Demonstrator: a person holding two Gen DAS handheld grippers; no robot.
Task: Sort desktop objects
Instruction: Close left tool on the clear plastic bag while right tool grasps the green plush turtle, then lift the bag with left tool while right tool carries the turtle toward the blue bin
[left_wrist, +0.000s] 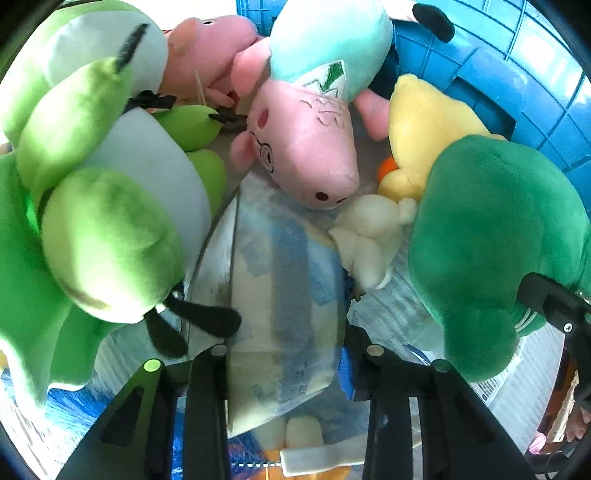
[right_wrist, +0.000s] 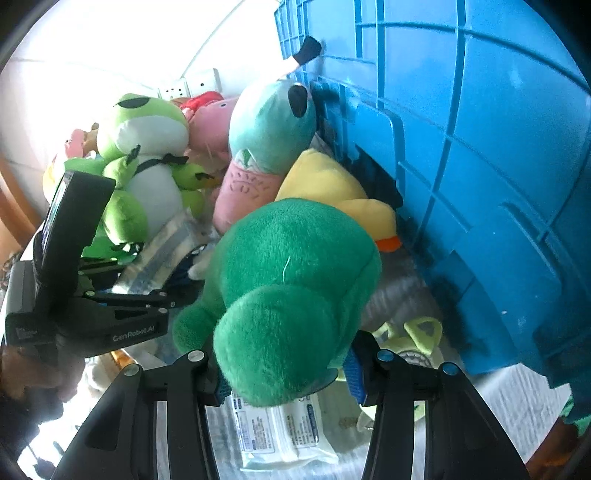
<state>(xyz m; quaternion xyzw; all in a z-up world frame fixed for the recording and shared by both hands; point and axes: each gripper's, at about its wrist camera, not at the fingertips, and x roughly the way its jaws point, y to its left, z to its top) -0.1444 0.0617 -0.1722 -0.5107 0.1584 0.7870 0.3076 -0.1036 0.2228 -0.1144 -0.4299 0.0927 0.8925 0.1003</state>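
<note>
A: Right gripper?
B: Clamped on the dark green plush, fingers pressed into both sides of its lower end. It fills the middle of the right wrist view, just beside the blue crate.
A: Left gripper?
B: Closed on a clear plastic packet with blue print, held between the fingers. Contents blurry; something cream-coloured inside.
A: Around it?
B: Crowded pile. Light green frog plush at left, black strap ends hanging near the left finger. Pink pig plush in a teal top lies nose-down toward the packet. A second pink pig behind it. Yellow duck plush leans against the crate, orange beak showing. Small white plush between pig and dark green one, touching the packet edge.
A: Under the right gripper?
B: Wet-wipes pack on the tabletop, partly covered by the green plush. A pale green shark-faced thing near the crate, mostly hidden.
A: Hard to make out?
B: Top left of the right wrist view is blown out.
</note>
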